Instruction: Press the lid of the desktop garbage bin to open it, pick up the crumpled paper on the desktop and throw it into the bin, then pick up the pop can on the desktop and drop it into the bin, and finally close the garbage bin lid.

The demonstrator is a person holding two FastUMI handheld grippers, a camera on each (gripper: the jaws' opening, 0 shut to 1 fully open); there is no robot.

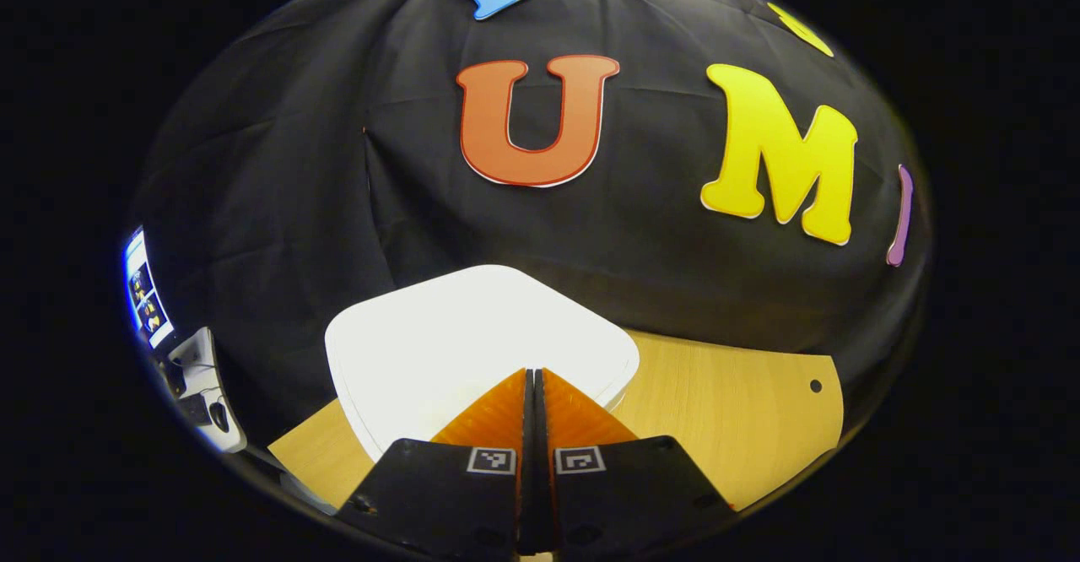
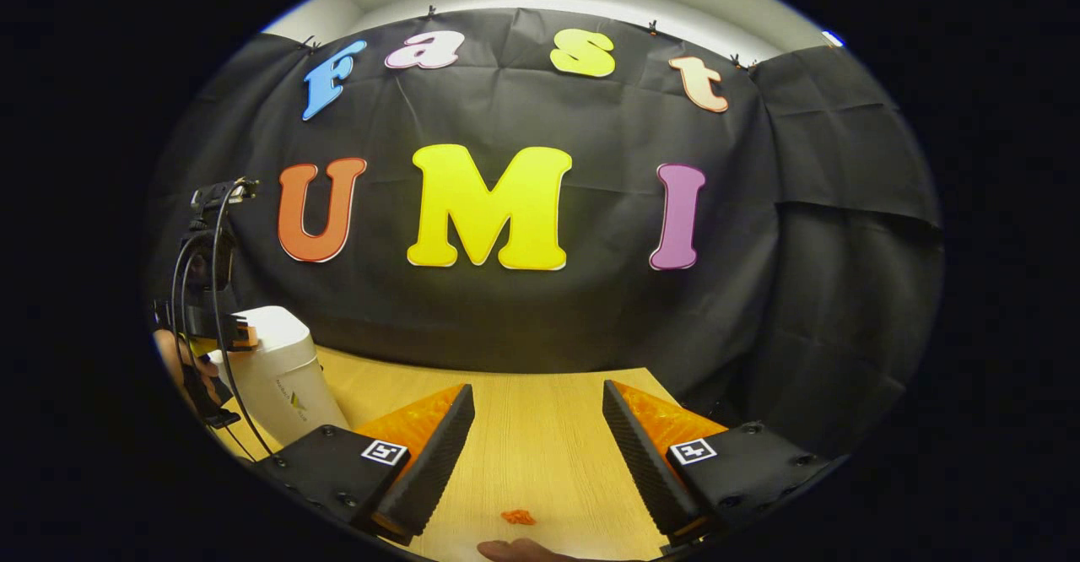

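Note:
The white garbage bin (image 1: 472, 351) stands on the wooden table (image 1: 726, 410) with its lid down. My left gripper (image 1: 533, 374) is shut with nothing between its fingers, and its tips rest over the near part of the lid. In the right gripper view, the bin (image 2: 287, 376) stands at the far left, with the left gripper (image 2: 226, 332) at its top, held by a hand (image 2: 173, 355). My right gripper (image 2: 537, 410) hangs open over bare table (image 2: 540, 461), well to the right of the bin.
A small orange scrap (image 2: 518, 516) lies on the table just ahead of the right gripper, and a fingertip (image 2: 515, 552) shows at the bottom edge. A screen (image 1: 145, 292) and a device stand off the table's left side. The booth's black cloth closes the back.

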